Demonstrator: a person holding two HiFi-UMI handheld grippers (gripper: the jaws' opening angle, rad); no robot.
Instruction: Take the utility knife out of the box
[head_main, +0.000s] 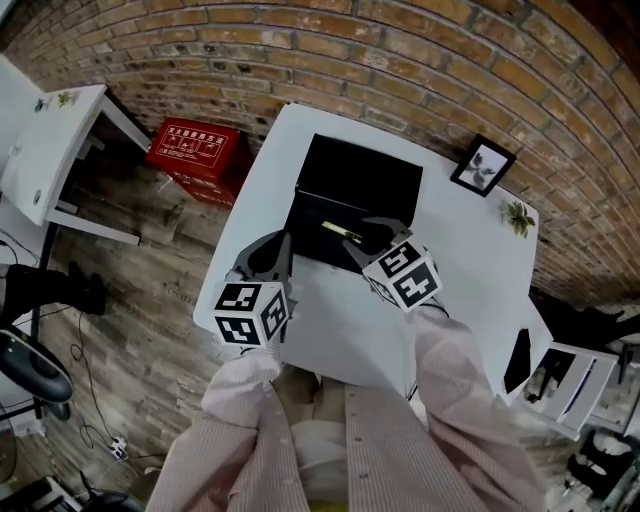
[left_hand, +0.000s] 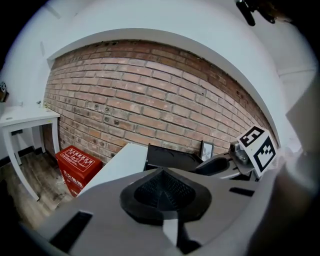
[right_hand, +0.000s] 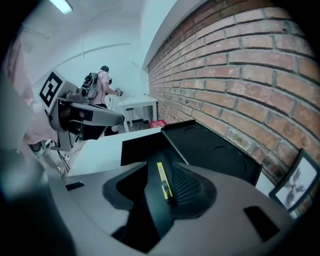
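An open black box (head_main: 312, 238) sits at the far side of the white table (head_main: 470, 270), its lid (head_main: 358, 177) raised toward the brick wall. A yellow utility knife (head_main: 340, 231) lies inside it. My right gripper (head_main: 364, 240) reaches into the box, open, with the knife (right_hand: 163, 182) lying between its jaws close to the right pad (right_hand: 187, 187); no grip shows. My left gripper (head_main: 268, 252) hovers at the box's left edge, shut on nothing, its pads (left_hand: 162, 192) pressed together. The box (left_hand: 167, 157) shows beyond them.
A red case (head_main: 196, 151) stands on the wooden floor left of the table. A framed picture (head_main: 482, 165) leans at the table's back right. A white side table (head_main: 50, 140) is far left. A person (right_hand: 102, 80) stands in the distance.
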